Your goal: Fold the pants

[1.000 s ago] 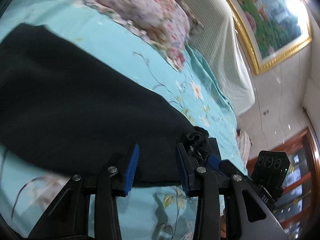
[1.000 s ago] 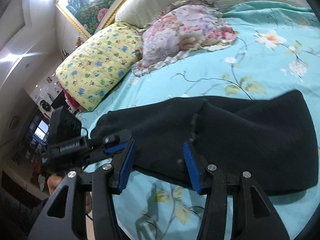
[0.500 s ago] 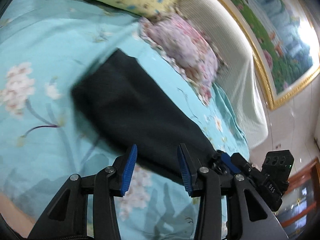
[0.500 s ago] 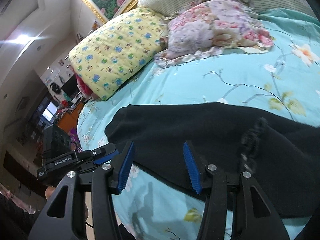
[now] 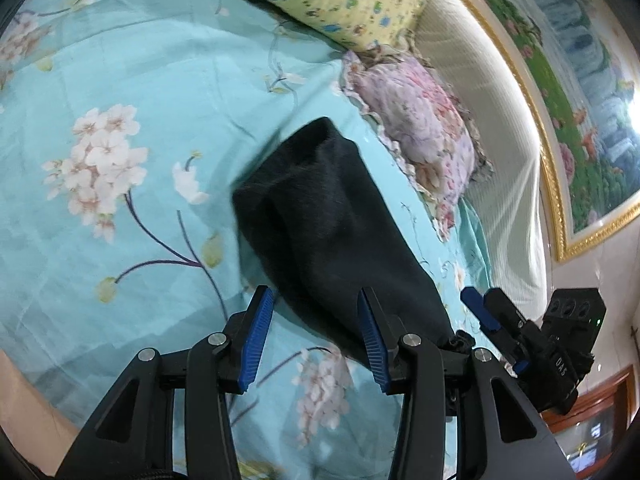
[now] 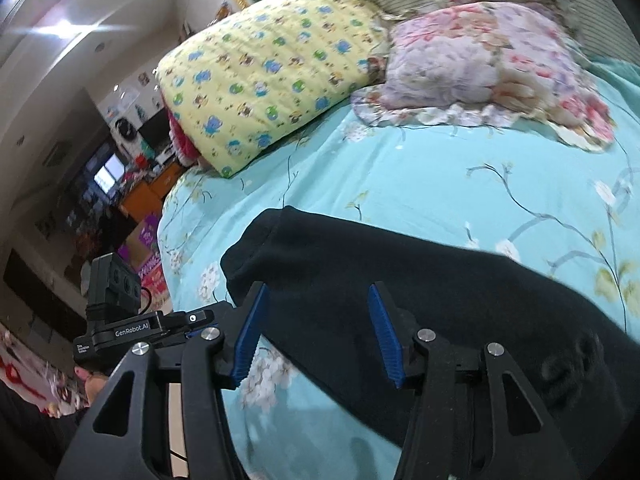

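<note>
Both grippers, left [image 5: 316, 338] and right [image 6: 316, 336], have pulled back with jaws released, leaving the black pants [image 5: 328, 220] folded mid-frame on the bed [image 5: 120, 60].

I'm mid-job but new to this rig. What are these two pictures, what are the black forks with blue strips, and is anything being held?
Each picture comes from a camera mounted on a hand-held gripper, looking forward along its two fingers. The black forks with blue pads are those fingers. One view shows the left gripper, the other the right gripper; each gripper also appears at the edge of the other's view. Black pants lie on a turquoise flowered bed, near a yellow pillow and a pink pillow. Both sets of jaws stand open over the pants, holding nothing.
</note>
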Action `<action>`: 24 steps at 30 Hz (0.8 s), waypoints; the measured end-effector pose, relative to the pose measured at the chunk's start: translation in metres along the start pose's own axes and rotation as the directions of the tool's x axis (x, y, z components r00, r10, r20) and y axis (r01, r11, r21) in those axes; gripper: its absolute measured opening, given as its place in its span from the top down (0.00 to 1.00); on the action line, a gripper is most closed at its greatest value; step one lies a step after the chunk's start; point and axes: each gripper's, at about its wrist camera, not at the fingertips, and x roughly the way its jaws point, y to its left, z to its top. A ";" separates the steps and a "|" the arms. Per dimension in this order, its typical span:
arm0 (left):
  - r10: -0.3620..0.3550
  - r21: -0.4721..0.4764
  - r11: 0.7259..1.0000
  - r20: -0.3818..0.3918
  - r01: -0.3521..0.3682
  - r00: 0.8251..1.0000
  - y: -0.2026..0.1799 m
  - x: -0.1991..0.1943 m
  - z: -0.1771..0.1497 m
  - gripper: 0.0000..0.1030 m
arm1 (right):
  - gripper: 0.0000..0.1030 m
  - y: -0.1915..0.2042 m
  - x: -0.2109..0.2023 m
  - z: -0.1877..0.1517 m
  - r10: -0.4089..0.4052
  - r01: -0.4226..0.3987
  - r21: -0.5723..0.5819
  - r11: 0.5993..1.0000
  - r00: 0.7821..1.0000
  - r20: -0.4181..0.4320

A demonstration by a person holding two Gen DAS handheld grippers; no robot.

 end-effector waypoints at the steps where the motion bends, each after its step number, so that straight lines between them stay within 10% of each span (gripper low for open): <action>1: 0.011 -0.013 1.000 -0.002 -0.011 1.000 0.003 0.001 0.002 0.57 | 0.47 0.001 0.004 0.004 0.003 -0.003 -0.010 1.000 1.000 -0.009; 11: 0.009 -0.095 0.995 -0.038 -0.013 0.999 0.014 0.022 0.020 0.52 | 0.47 0.008 0.073 0.057 0.028 -0.061 -0.184 0.981 0.985 -0.173; 24: 0.018 -0.114 0.993 -0.041 -0.022 0.999 0.015 0.036 0.033 0.53 | 0.47 0.018 0.166 0.083 0.056 -0.194 -0.299 0.934 0.908 -0.414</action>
